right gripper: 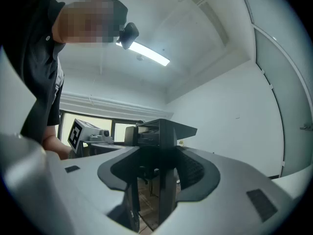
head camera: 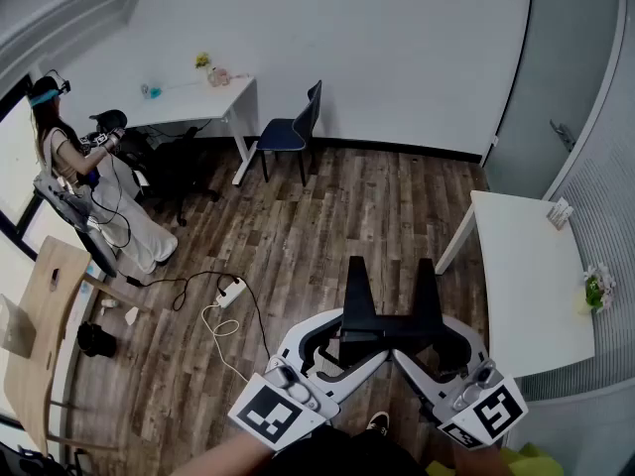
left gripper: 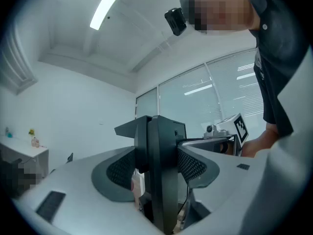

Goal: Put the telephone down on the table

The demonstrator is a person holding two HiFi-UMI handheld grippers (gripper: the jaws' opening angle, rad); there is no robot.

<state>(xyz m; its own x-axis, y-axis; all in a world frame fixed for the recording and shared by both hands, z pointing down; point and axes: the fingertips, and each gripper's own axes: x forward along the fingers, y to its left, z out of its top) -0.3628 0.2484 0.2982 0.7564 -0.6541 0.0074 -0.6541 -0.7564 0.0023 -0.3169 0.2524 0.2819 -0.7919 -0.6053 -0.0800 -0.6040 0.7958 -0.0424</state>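
**Surface.** White table (head camera: 526, 286), right side of the scene, one corner towards the middle of the room. On it: a small flowering plant (head camera: 596, 290) near the right edge and a small box (head camera: 561, 211) at the far end.

**Task item.** Telephone (head camera: 387, 327), black, two prongs pointing away from the person. It is held in the air over the floor, left of the white table and not above it.

**Grippers.** Left gripper (head camera: 332, 347): jaws set wide, pinching the telephone's left side. Right gripper (head camera: 442, 350): jaws likewise wide, clamped on its right side. In each gripper view the black body fills the gap between the pads.

**Room.** Dark wood-plank floor (head camera: 327, 216) and white walls (head camera: 377, 48).
- Far left: a white desk (head camera: 213, 102) with flowers and small items, and a blue chair (head camera: 293, 127) beside it.
- Left: a standing person (head camera: 69, 167) wearing a headset.
- Left edge, nearer: a pale wooden table (head camera: 45, 315).
- On the floor between: a white power strip (head camera: 230, 293) with trailing cables.
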